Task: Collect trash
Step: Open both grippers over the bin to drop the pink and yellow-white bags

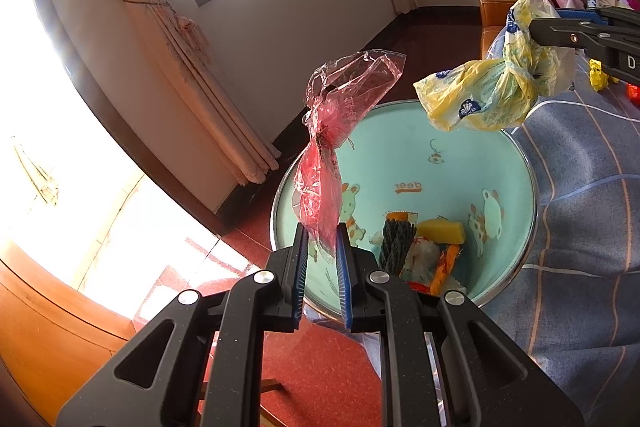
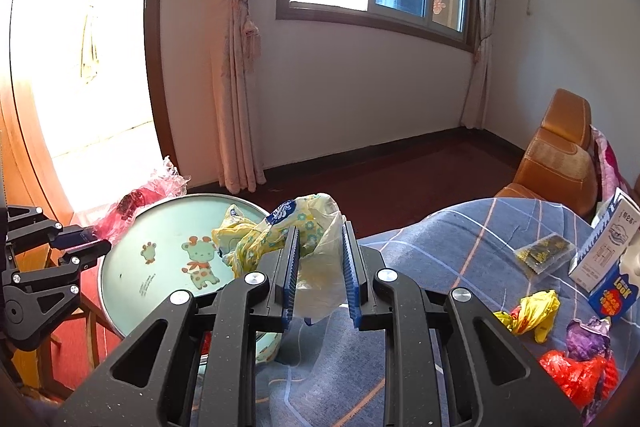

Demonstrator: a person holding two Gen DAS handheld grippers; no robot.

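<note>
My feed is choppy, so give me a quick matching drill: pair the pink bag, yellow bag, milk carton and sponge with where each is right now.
Things:
1. pink bag
2. yellow bag
3. milk carton
4. sponge

Places:
A. lying in the basin
B. standing on the checked blanket
C. held in the left tongs
D. held in the right tongs

Pairs: 1-C, 2-D, 3-B, 4-A
</note>
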